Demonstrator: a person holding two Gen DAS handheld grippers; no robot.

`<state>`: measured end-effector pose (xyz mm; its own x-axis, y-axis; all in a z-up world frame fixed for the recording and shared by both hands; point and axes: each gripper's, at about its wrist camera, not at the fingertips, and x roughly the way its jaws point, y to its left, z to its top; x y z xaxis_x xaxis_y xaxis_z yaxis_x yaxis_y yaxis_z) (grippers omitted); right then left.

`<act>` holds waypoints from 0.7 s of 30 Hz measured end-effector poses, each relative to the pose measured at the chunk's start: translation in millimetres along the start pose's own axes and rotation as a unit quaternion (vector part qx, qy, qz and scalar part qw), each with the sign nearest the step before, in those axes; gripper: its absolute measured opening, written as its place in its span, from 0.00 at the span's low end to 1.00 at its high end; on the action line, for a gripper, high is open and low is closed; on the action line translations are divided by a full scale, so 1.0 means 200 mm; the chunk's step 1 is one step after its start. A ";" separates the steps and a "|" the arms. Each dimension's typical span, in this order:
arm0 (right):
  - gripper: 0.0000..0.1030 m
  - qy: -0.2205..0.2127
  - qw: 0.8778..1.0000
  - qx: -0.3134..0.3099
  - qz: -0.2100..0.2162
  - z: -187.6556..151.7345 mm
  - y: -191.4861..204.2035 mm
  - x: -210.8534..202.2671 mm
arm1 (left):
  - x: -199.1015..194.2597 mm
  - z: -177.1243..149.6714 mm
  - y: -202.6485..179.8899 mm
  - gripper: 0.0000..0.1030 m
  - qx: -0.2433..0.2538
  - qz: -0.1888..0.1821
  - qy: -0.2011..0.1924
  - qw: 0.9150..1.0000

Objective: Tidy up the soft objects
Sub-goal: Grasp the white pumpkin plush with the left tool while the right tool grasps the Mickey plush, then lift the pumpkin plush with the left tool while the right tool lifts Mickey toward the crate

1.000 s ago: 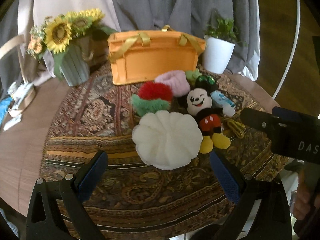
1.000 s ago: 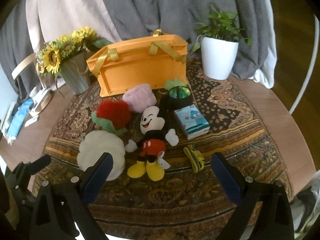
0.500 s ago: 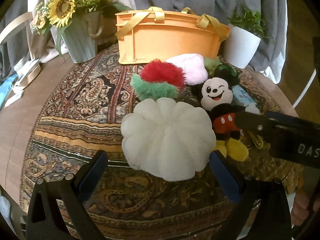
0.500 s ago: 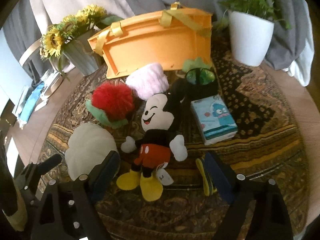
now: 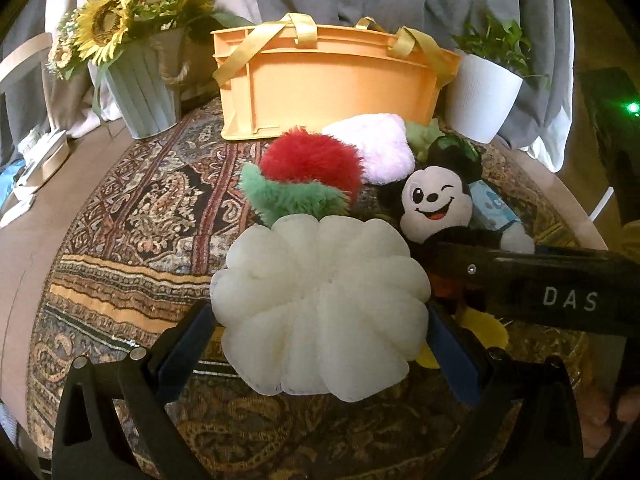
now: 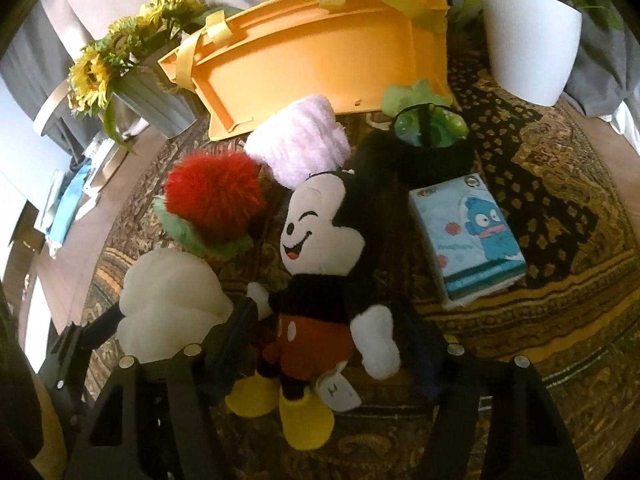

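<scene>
A white pumpkin-shaped cushion [image 5: 320, 304] lies on the patterned cloth between the fingers of my open left gripper [image 5: 316, 344], which straddles it. A Mickey Mouse plush [image 6: 320, 268] lies on its back between the fingers of my open right gripper [image 6: 320, 344], at its waist. Behind them lie a red and green fluffy plush [image 5: 308, 176], a pink soft roll [image 5: 380, 148] and a black pouch with green balls [image 6: 432, 136]. The orange basket [image 5: 332, 80] with yellow handles stands at the back. The cushion also shows in the right wrist view [image 6: 172, 300].
A sunflower pot [image 5: 144, 88] stands back left and a white plant pot [image 5: 480, 96] back right. A blue tissue pack [image 6: 468, 236] lies right of Mickey. The round table's edge [image 5: 24, 264] is at the left. The right gripper's body [image 5: 560, 284] crosses the left wrist view.
Both grippers moved forward and down. The left one now straddles the white cushion and the right one straddles Mickey's waist, its fingers closer together than before.
</scene>
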<state>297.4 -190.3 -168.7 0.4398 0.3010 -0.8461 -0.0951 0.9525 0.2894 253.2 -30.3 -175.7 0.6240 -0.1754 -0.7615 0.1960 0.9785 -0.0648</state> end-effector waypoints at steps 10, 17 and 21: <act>0.40 0.015 1.000 0.004 0.008 0.00 0.01 0.06 | -0.02 -0.01 0.00 0.82 0.023 -0.005 -0.019 1.000; 0.39 -0.003 1.000 0.008 0.004 -0.01 0.02 -0.03 | -0.08 -0.01 0.04 0.78 0.000 -0.009 -0.024 1.000; 0.38 -0.021 1.000 0.003 0.000 0.00 0.05 -0.11 | -0.13 0.01 0.06 0.76 -0.005 -0.011 -0.036 0.999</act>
<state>286.6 -188.0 -146.8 0.4761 0.2995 -0.8268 -0.0898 0.9519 0.2931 241.3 -13.8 -155.1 0.6724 -0.2032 -0.7118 0.2026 0.9754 -0.0870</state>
